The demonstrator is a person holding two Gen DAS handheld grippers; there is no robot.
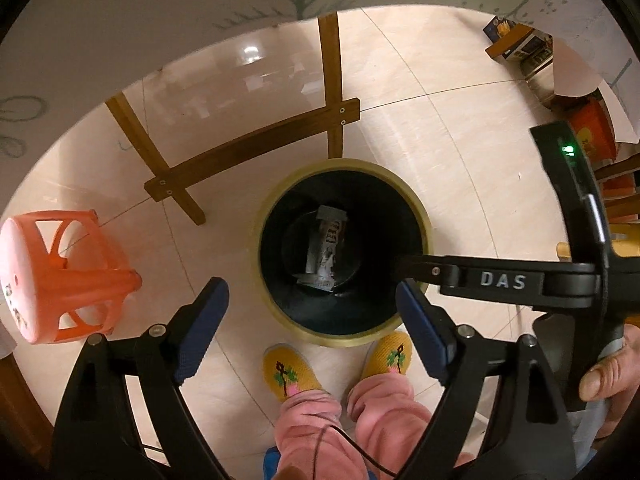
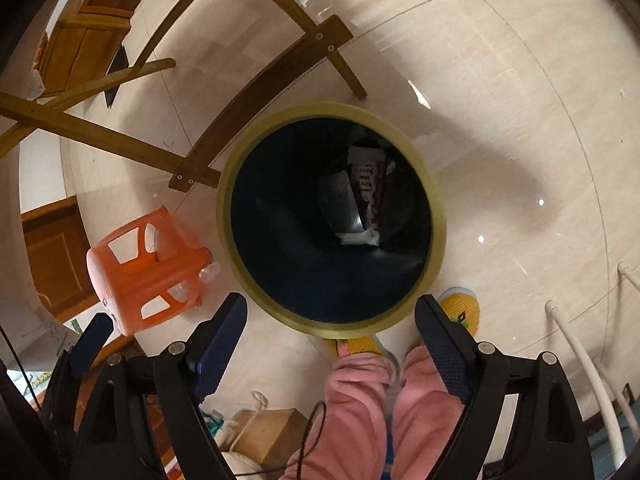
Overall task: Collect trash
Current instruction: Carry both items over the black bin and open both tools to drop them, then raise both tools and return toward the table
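Observation:
A round bin with a yellowish rim (image 1: pixel 344 166) and a black inside stands on the tiled floor, straight below both grippers. At its bottom lies a crumpled white and grey wrapper (image 1: pixel 326 248) with red print (image 2: pixel 366 188). My left gripper (image 1: pixel 314 306) hangs open over the bin's near edge, nothing between its blue pads. My right gripper (image 2: pixel 330 320) is open too and empty, above the bin's rim (image 2: pixel 328 110). In the left wrist view, the right tool's black finger (image 1: pixel 424 264) reaches over the bin's mouth from the right, a hand (image 1: pixel 608 376) holding it.
An orange plastic stool (image 1: pixel 60 276) (image 2: pixel 148 272) lies on its side left of the bin. Wooden table legs and crossbars (image 1: pixel 256 140) stand behind it. The person's yellow slippers (image 1: pixel 288 372) touch the bin's near side. A cardboard box (image 2: pixel 272 428) and white rails (image 2: pixel 580 352) are close.

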